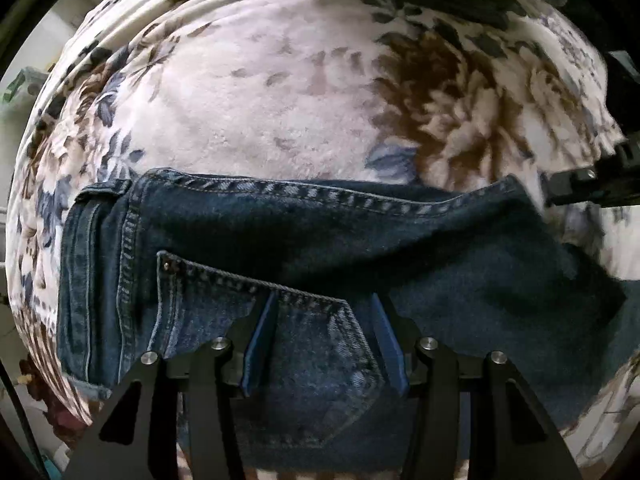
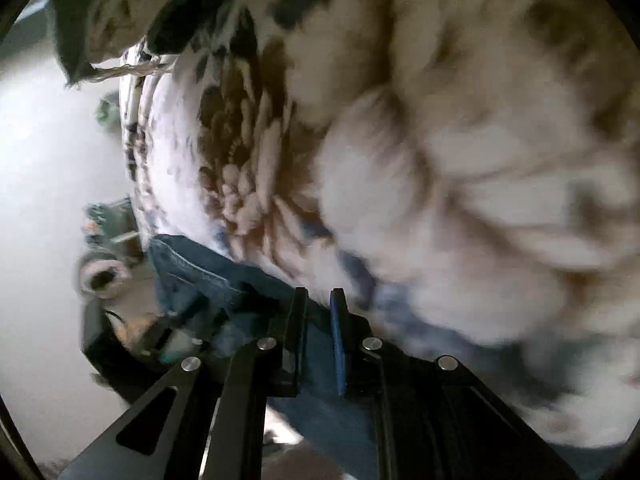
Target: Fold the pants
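The blanket point(image 1: 280, 112) carries the jeans point(image 1: 280, 232), long axis crosswise to the left gripper point(image 1: 322, 320). Left gripper stands open over the back pocket point(image 1: 304, 344). Right gripper point(image 2: 318, 328) is clamped on the denim edge; it is nearer the fold.

The jeans point(image 1: 304, 232) are dark blue denim with pale tan stitching and faded patches. The blanket point(image 1: 256, 112) is cream, printed with brown flowers and grey-blue leaves. Both grippers are black with blue pads point(image 1: 260, 344).
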Demonstrator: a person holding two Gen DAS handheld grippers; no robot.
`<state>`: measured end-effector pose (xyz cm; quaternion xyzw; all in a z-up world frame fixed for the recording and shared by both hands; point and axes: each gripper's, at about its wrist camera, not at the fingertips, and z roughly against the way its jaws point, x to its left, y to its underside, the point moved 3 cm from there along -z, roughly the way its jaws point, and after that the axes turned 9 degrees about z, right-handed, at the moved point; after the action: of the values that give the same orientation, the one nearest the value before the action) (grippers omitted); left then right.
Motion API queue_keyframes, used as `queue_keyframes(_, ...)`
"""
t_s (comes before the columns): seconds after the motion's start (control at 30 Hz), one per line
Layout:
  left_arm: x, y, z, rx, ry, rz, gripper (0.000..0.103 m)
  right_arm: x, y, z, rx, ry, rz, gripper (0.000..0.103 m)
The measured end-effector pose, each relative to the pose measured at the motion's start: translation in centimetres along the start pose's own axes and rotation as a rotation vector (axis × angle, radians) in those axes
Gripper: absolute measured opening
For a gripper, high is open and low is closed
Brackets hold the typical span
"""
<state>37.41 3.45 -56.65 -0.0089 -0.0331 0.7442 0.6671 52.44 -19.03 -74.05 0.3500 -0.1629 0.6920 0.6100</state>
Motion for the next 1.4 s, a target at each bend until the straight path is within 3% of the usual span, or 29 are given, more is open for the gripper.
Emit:
queue_keyframes(0.03,-0.5,-0.3,0.7,-0.003,0.017,0.003,0.046,0.6,0.4,0.9,0.002,0.012,0.042,0.016)
queue_keyframes(0.1,-1.8,-1.0,1.9,-0.021,0.046,-0.016,0.046,1.9,1.6,1.9,0.029,0.100,0.129,0.040)
queue_keyframes(0.13,-2.9,-1.5,2.4,-0.030,0.064,-0.037,0.046,3.0,2.4,1.9,0.043,0.140,0.182,0.063)
queue_keyframes(0.17,-3.8,-2.0,2.5,-0.035,0.079,-0.056,0.047,3.2,3.2,2.1,0.059,0.176,0.222,0.072)
queue_keyframes(0.23,-6.2,-3.1,1.7,-0.030,0.083,-0.121,0.047,3.0,4.5,1.7,0.091,0.211,0.243,0.072)
queue_keyframes(0.3,-8.0,-4.0,0.0,-0.016,0.068,-0.185,0.047,3.0,5.7,0.1,0.125,0.254,0.238,0.069)
queue_keyframes(0.33,-8.8,-4.5,-1.1,-0.002,0.052,-0.215,0.047,2.9,6.2,-1.0,0.139,0.274,0.242,0.051)
queue_keyframes(0.37,-9.3,-4.7,-1.8,0.002,0.044,-0.236,0.047,2.7,6.5,-1.8,0.156,0.290,0.250,0.021)
queue_keyframes(0.43,-9.5,-5.2,-3.1,0.010,0.036,-0.251,0.050,2.4,6.7,-2.9,0.119,0.338,0.210,0.015)
queue_keyframes(0.57,-7.8,-6.1,-4.1,0.031,0.094,-0.172,0.054,1.1,6.6,-1.3,-0.048,0.295,0.055,0.010)
queue_keyframes(0.83,-4.6,-6.8,-5.1,0.070,0.161,-0.050,0.055,-3.2,7.2,-1.7,-0.085,0.207,-0.109,0.011)
queue_keyframes(0.9,-4.1,-7.1,-4.2,0.069,0.143,-0.050,0.055,-2.3,6.8,-2.4,-0.089,0.170,-0.117,0.017)
queue_keyframes(0.93,-3.7,-7.3,-3.2,0.050,0.132,-0.050,0.056,-2.2,7.3,-1.6,-0.100,0.146,-0.116,0.030)
queue_keyframes(0.97,-3.3,-7.5,-2.3,0.026,0.131,-0.046,0.056,-2.1,7.7,-0.6,-0.121,0.127,-0.117,0.065)
queue_keyframes(1.0,-3.2,-7.2,-1.2,0.002,0.133,-0.039,0.059,-1.8,8.7,1.2,-0.185,0.109,-0.121,0.084)
queue_keyframes(1.03,-3.1,-6.7,0.1,-0.021,0.124,-0.034,0.075,-1.8,9.5,2.9,-0.240,0.101,-0.119,0.095)
queue_keyframes(1.07,-3.1,-6.2,1.1,-0.035,0.111,-0.033,0.095,-1.6,10.6,4.4,-0.304,0.097,-0.118,0.095)
queue_keyframes(1.1,-3.1,-5.4,2.0,-0.050,0.094,-0.037,0.100,-1.6,12.3,6.5,-0.390,0.108,-0.123,0.095)
queue_keyframes(1.23,-5.6,-1.1,5.8,-0.089,0.057,-0.044,0.100,-3.9,20.2,12.2,-0.627,0.207,-0.223,0.095)
queue_keyframes(1.4,-11.7,1.8,6.5,-0.088,0.061,-0.077,0.100,-13.0,33.9,17.9,-0.758,0.316,-0.599,0.096)
